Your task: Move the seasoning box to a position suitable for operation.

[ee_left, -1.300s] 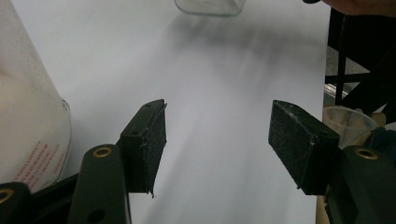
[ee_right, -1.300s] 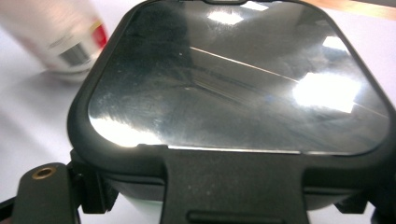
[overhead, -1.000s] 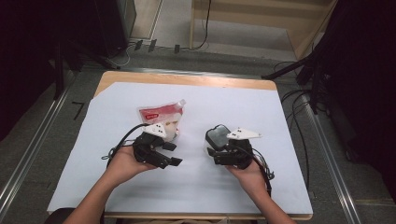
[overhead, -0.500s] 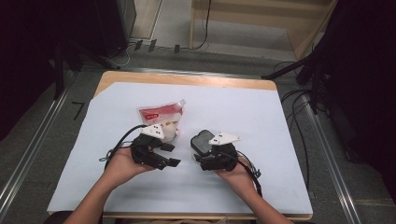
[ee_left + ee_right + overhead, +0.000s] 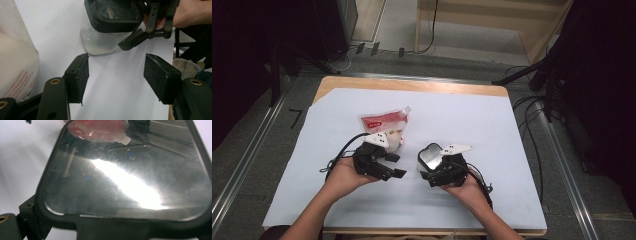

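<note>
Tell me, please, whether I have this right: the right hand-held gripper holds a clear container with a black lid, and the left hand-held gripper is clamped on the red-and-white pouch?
Not quite. The left hand-held gripper is not clamped on the pouch: the left gripper view shows its jaws open over bare white sheet, the pouch lying off to one side. The right hand-held gripper does hold the clear container with the black lid.

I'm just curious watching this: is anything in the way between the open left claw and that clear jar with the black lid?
Nothing visible. Between the left claw and the jar lies only bare white sheet. The pouch sits off to one side, and the right claw is at the jar's far side.
</note>
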Action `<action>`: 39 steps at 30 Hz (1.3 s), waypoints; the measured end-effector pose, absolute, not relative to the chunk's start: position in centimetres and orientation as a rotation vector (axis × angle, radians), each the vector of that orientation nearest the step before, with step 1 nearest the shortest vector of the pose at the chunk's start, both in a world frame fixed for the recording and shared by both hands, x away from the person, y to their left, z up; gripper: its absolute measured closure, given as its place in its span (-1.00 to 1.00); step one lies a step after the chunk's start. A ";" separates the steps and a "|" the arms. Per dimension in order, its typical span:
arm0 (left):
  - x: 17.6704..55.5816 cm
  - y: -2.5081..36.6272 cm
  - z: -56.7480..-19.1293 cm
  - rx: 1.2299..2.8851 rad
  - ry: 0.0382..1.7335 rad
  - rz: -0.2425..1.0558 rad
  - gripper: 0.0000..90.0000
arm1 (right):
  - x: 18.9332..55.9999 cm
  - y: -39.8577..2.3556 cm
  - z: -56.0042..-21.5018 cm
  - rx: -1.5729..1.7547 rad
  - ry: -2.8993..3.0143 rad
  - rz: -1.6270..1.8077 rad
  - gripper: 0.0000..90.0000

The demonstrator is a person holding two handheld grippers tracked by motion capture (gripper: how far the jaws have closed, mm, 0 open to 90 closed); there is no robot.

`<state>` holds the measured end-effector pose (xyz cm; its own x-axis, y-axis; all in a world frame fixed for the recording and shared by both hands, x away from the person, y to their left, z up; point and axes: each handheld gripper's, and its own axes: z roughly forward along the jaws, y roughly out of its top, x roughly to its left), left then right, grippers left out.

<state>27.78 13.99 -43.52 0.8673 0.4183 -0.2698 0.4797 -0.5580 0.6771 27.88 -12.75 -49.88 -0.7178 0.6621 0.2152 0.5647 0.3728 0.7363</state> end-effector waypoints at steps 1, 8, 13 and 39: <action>27.8 14.0 -43.5 2.239 0.642 -0.098 -0.15 | 27.8 -12.8 -49.7 1.115 2.505 1.273 -0.94; 28.0 13.7 -43.6 2.240 0.644 -0.099 -0.12 | 27.2 -13.8 -48.7 1.102 2.526 1.323 -1.00; 28.1 13.5 -43.5 2.245 0.637 -0.097 -0.12 | 26.9 -14.5 -48.4 1.121 2.557 1.335 -1.00; 29.1 12.1 -42.9 2.244 0.561 -0.109 -0.13 | 23.5 -19.2 -46.3 1.180 2.452 1.373 -0.02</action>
<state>29.14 12.11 -42.85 0.8977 0.3596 -0.2544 0.4285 -0.5792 0.6934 23.51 -19.22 -46.33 -0.6965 0.6638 0.2726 0.5794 0.2961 0.7593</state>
